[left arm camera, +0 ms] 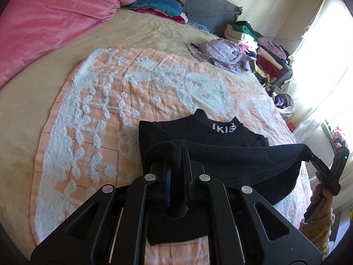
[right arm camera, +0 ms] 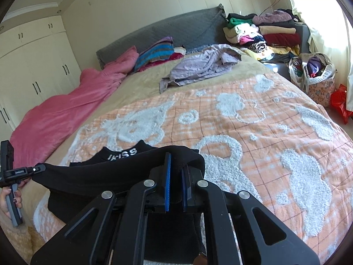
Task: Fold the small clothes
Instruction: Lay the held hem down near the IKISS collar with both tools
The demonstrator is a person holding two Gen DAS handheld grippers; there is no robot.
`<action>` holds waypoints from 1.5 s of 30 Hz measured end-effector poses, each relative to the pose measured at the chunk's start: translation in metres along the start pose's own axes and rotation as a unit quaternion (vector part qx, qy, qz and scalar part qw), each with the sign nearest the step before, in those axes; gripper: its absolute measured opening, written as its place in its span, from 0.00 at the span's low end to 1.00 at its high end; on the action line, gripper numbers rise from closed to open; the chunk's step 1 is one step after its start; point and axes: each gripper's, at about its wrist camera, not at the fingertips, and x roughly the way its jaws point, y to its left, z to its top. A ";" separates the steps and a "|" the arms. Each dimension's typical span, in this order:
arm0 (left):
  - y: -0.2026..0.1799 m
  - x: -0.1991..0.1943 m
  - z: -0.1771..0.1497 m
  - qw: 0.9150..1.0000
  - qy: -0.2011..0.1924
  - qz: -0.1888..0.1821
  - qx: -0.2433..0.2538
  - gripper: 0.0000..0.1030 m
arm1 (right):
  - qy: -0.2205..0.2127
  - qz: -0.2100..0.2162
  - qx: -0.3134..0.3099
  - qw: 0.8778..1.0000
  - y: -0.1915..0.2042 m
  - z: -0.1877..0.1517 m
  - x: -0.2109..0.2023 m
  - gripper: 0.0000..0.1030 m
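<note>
A small black garment (left arm camera: 220, 137) with white lettering on its collar lies on the orange-and-white blanket (left arm camera: 132, 84). Its near edge is lifted and stretched between both grippers, folding over toward the collar. My left gripper (left arm camera: 179, 154) is shut on one corner of the black garment. The right gripper (left arm camera: 308, 156) shows at the right of the left wrist view, pinching the other corner. In the right wrist view my right gripper (right arm camera: 176, 165) is shut on the garment (right arm camera: 99, 172), and the left gripper (right arm camera: 40, 167) grips the far corner, with a hand below it.
A crumpled lilac garment (right arm camera: 203, 66) lies further up the bed. A pink quilt (right arm camera: 66, 110) runs along the left side. Stacked folded clothes (right arm camera: 264, 35) sit by the grey headboard, and a bag of laundry (right arm camera: 313, 72) stands on the floor to the right.
</note>
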 end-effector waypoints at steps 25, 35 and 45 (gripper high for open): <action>0.016 0.020 -0.005 0.999 -0.031 0.042 0.011 0.28 | 0.010 -0.077 -0.025 0.997 -0.001 -0.012 0.027 0.38; -0.012 0.000 -0.022 0.996 -0.046 0.034 0.066 0.18 | 0.022 -0.019 -0.112 0.993 0.057 -0.038 0.001 0.21; -0.055 0.051 -0.079 0.984 0.048 0.042 0.164 0.11 | 0.135 -0.041 -0.180 0.973 0.092 -0.084 0.050 0.20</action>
